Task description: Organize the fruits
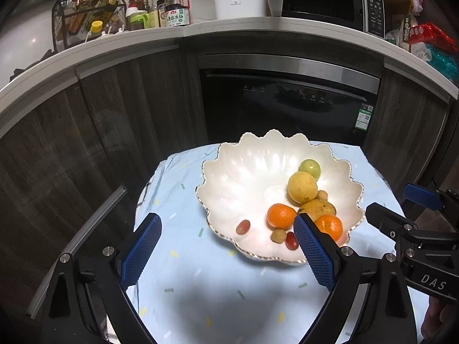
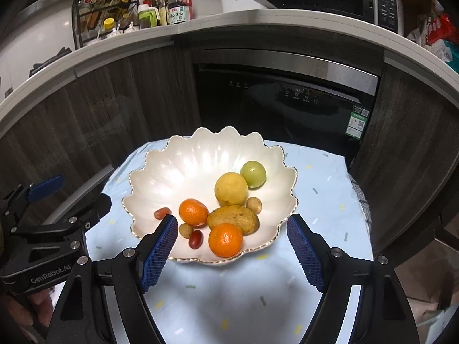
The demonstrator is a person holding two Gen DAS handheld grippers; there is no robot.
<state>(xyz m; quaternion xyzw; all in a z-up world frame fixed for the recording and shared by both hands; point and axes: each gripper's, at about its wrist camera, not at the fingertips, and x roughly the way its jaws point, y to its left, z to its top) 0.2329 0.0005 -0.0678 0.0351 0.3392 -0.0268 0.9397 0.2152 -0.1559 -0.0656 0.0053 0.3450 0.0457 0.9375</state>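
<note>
A white scalloped bowl (image 1: 243, 177) (image 2: 183, 172) with a gold rim stands on a pale blue cloth. It holds several fruits: two oranges (image 2: 193, 211) (image 2: 225, 240), a yellow lemon (image 2: 231, 188), a green round fruit (image 2: 253, 174), a brownish-yellow fruit (image 2: 233, 219), small tan ones and red grapes (image 2: 196, 238). My left gripper (image 1: 226, 217) hovers open over the bowl's near left rim, nothing between its blue pads. My right gripper (image 2: 232, 218) is open above the near right rim, pads touching nothing. Each gripper also shows at the edge of the other view: the right gripper (image 1: 398, 203), the left gripper (image 2: 76, 193).
The cloth-covered table (image 1: 200, 286) is small, with dark wood cabinets and a black dishwasher (image 1: 287, 106) just behind it. Above, a white counter carries a bottle rack (image 1: 86, 14), sauce bottles, a rice cooker and a microwave (image 1: 324, 0). A person's hand (image 2: 25, 306) holds the left gripper.
</note>
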